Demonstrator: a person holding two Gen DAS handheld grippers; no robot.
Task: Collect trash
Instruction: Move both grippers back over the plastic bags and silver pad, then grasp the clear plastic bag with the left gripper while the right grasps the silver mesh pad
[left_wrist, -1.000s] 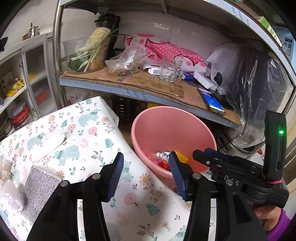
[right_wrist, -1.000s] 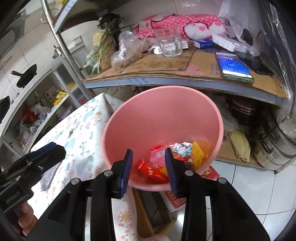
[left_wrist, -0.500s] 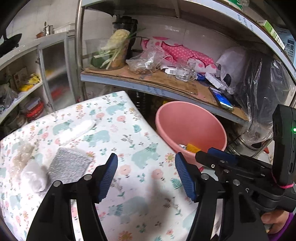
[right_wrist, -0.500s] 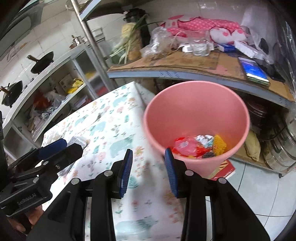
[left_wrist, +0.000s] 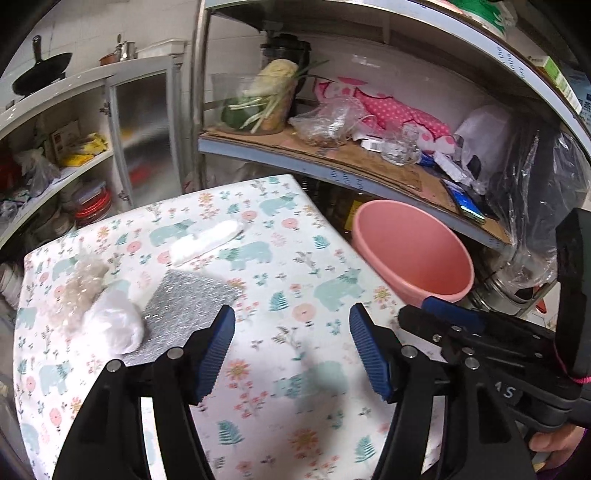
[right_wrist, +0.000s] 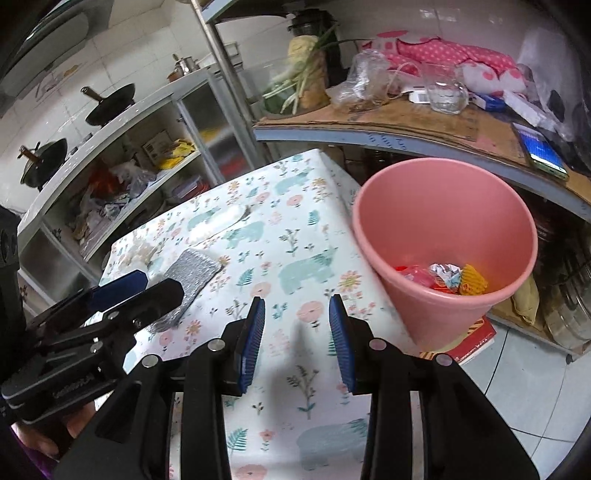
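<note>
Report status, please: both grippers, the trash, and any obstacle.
Left hand-held gripper open, empty; right hand-held gripper open, empty. Four trash pieces on table, nearest the white wad. Pink bin beside table, wrappers inside. Path clear.

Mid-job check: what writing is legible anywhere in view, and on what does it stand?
"GenRobot.AI": faint, on the side of the left tool.
"AS": the end of a cut-off marking on the body of the right tool.
Too small or blurred to read: the print along the shelf edge, the phone screen, the boxes on the top shelf.
</note>
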